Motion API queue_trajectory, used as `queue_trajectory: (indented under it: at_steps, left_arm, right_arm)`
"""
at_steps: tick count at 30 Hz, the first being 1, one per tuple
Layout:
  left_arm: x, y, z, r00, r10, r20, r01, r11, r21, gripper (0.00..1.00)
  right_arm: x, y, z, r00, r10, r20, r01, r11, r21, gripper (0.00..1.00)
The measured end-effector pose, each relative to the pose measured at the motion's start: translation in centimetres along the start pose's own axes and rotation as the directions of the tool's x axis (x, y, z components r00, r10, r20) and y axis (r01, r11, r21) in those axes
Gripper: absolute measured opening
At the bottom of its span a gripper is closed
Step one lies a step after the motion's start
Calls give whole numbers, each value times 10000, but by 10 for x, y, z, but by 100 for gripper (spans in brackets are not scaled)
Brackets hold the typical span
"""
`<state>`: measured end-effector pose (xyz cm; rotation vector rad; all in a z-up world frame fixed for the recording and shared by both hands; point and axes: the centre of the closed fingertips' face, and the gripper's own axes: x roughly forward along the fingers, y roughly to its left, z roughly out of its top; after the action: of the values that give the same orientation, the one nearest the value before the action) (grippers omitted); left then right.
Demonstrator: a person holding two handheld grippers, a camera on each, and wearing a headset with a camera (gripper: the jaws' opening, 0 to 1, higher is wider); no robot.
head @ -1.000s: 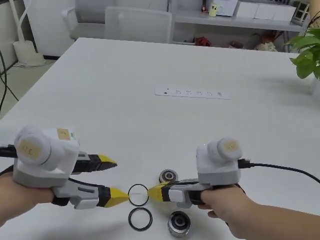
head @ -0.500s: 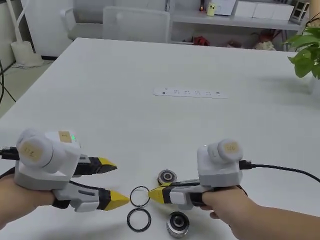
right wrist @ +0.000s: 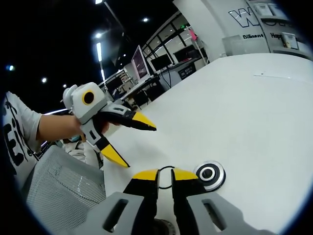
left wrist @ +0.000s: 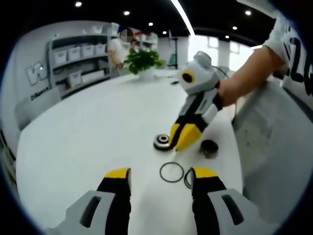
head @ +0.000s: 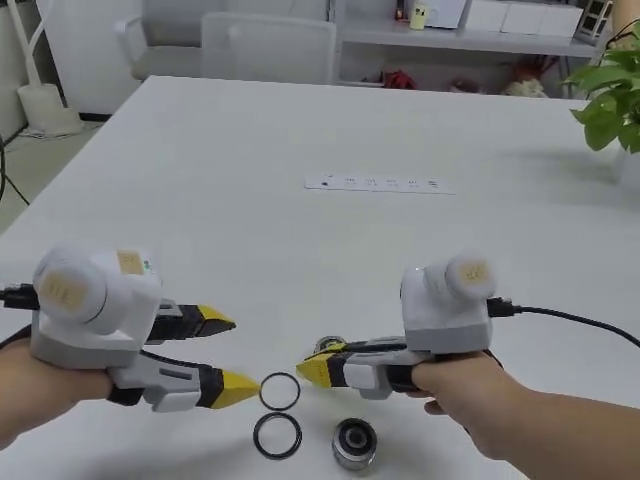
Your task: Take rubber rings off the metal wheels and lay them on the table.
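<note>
Yellow-tipped left gripper [head: 228,352]: we hold it at the left of the white table [head: 300,240], pointing right, jaws spread wide and empty.
Rubber rings: two black rings lie flat on the table between our grippers. The farther ring [head: 279,391] sits just off the left gripper's lower tip. The nearer ring [head: 277,435] lies just beside it, toward us.
Right gripper [head: 312,370]: we hold it pointing left, jaws drawn almost together on nothing, tips just short of the farther ring.
Metal wheels: the far wheel [head: 330,347] lies just behind the right gripper's tips. The near wheel [head: 355,443] lies toward us, right of the nearer ring. We cannot tell whether either wheel wears rubber.
Deciding relation: in our judgement both wheels lie on the right gripper's side, so that hand is nearer them, while the open left gripper faces the loose rings.
</note>
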<state>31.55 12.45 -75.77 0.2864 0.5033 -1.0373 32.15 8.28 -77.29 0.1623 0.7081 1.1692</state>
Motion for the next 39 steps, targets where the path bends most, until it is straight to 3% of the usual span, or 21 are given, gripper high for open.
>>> queue_trajectory:
  at_steps: [7, 17, 30, 39]
  left_arm:
    - [6, 2, 11, 9999, -124, 96, 123, 9998, 136, 48]
    - [19, 1, 22, 9993, -325, 179, 320, 9992, 240, 48]
    - [34, 4, 34, 9985, -487, 247, 480, 9985, 275, 45]
    - [46, 3, 33, 9978, -653, 121, 650, 9976, 243, 43]
  right_arm:
    - [-12, -3, 12, 9997, -125, 208, 133, 9992, -390, 9]
    - [-30, -22, 19, 9973, -653, 346, 680, 9941, -839, 14]
    - [-40, -39, 17, 9937, -1122, 3, 1104, 9770, -1824, 20]
    - [-42, -48, 6, 9910, -1307, -301, 1209, 9679, -2204, 22]
